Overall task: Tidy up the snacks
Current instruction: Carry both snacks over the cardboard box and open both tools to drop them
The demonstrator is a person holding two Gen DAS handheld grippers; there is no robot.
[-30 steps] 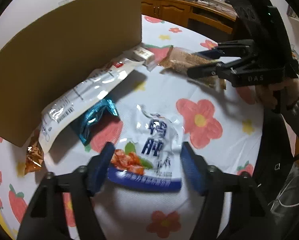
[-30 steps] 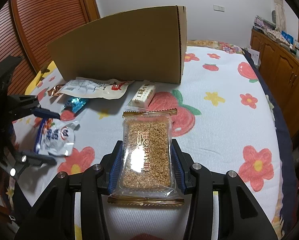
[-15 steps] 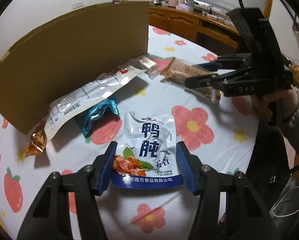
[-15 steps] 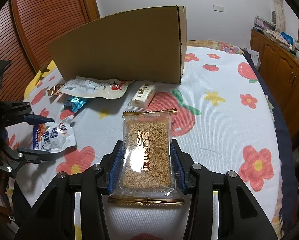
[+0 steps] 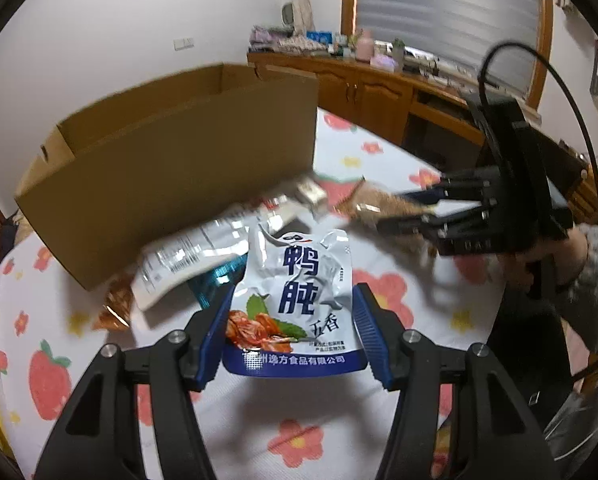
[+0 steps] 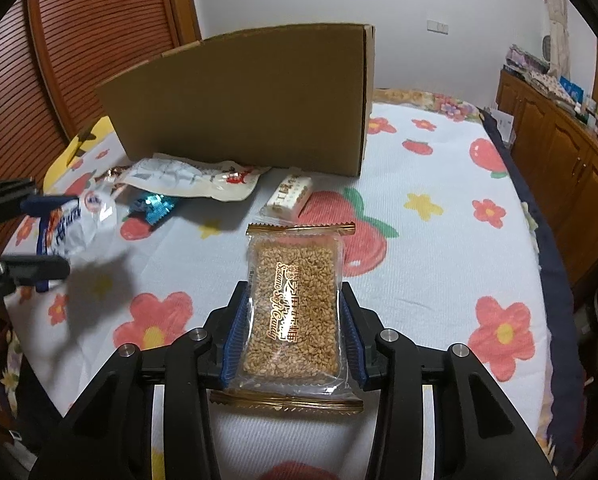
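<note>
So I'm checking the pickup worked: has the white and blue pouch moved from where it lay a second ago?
Yes. The white and blue pouch, clamped in the left claw, has risen off the tablecloth toward the cardboard box.

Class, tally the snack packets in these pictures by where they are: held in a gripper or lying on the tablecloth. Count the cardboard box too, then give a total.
Packets held in grippers: 2 (white duck-gizzard pouch, sesame candy packet)
Packets lying on the tablecloth: 4 (long white pouch, blue wrapper, small white bar, orange wrapper)
Cardboard box: 1
Total: 7
</note>
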